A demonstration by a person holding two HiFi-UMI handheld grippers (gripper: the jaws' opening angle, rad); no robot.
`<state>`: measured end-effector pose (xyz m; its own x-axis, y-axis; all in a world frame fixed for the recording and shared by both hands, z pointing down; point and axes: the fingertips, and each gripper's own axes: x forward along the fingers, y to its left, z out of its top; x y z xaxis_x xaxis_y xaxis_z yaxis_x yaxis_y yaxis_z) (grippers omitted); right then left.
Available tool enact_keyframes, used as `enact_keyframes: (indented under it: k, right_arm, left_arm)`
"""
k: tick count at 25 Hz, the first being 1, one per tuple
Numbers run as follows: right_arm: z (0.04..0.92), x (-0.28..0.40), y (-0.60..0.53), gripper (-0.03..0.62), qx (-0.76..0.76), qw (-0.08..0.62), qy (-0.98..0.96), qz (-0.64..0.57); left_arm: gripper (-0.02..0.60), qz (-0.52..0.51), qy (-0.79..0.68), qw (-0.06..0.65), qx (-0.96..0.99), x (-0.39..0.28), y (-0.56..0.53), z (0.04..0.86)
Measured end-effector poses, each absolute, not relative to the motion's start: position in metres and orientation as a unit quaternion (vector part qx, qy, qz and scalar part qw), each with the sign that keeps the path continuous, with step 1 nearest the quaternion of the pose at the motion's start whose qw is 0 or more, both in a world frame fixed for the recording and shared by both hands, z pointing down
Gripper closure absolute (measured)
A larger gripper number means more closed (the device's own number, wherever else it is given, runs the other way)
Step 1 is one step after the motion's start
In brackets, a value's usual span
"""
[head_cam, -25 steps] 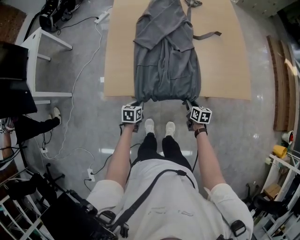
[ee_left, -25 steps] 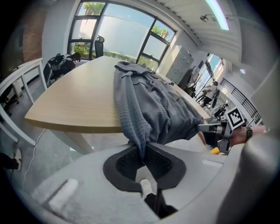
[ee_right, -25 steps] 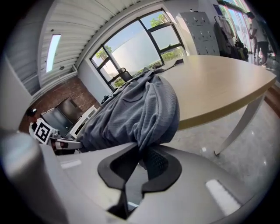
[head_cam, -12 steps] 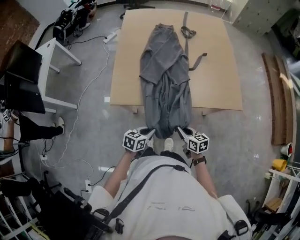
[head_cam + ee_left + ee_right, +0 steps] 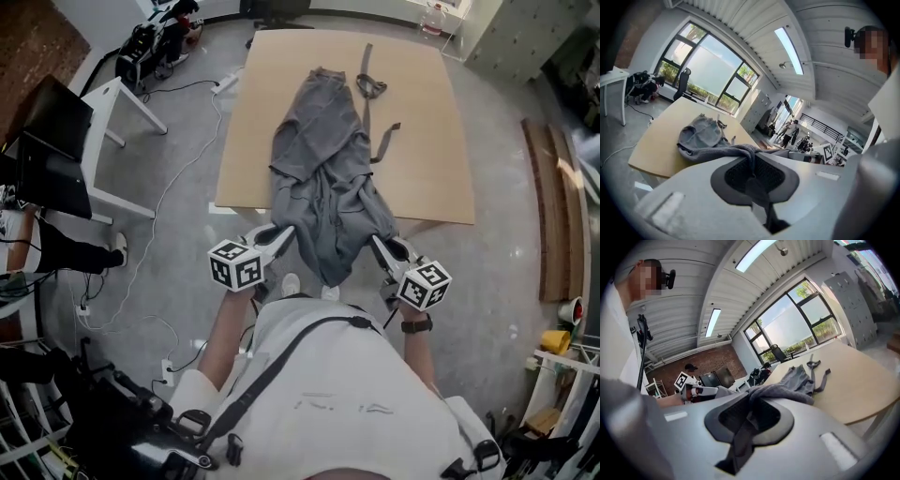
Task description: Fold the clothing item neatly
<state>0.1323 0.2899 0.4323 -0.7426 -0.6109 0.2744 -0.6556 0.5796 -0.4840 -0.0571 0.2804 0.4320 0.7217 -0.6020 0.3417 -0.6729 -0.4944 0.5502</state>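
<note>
A grey robe (image 5: 323, 178) lies lengthwise on the wooden table (image 5: 427, 169), its lower end hanging past the near edge. Its loose belt (image 5: 367, 89) trails on the table to the right. My left gripper (image 5: 281, 232) is shut on the hem's left corner, and my right gripper (image 5: 380, 246) is shut on the right corner. Both are off the table, in front of the person. In the left gripper view the grey cloth (image 5: 701, 136) runs from the table into the shut jaws (image 5: 752, 164). The right gripper view shows the same robe (image 5: 797, 378) pinched in its jaws (image 5: 750, 411).
A white side table (image 5: 103, 103) and dark monitors (image 5: 47, 141) stand at the left, with cables (image 5: 159, 216) across the floor. Wooden planks (image 5: 553, 206) lie on the floor at the right. A seated person's leg (image 5: 66, 253) shows at the far left.
Both grippers pulled the hem back off the table's near edge, then rose and spread apart. The robe's lower end slid toward the person and now hangs stretched between the grippers.
</note>
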Motion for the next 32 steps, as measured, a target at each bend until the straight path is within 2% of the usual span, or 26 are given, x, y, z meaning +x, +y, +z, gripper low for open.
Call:
enact_keyframes:
  k: [6, 14, 21, 32]
  right_arm:
    - [0.371, 0.163, 0.226, 0.566, 0.375, -0.044, -0.886, 0.269]
    - [0.332, 0.188, 0.088, 0.566, 0.417, -0.067, -0.872, 0.249]
    - [0.330, 0.172, -0.044, 0.565, 0.436, -0.026, -0.869, 0.231]
    - [0.402, 0.148, -0.230, 0.563, 0.463, 0.059, -0.846, 0.259]
  left_arm:
    - [0.561, 0.043, -0.406, 0.278, 0.870, -0.076, 0.212, 0.376]
    - [0.561, -0.025, -0.465, 0.273, 0.842, -0.107, 0.088, 0.330]
    - [0.561, -0.032, -0.453, 0.275, 0.847, -0.115, -0.038, 0.337]
    - [0.561, 0.011, -0.431, 0.320, 0.843, -0.111, -0.226, 0.401]
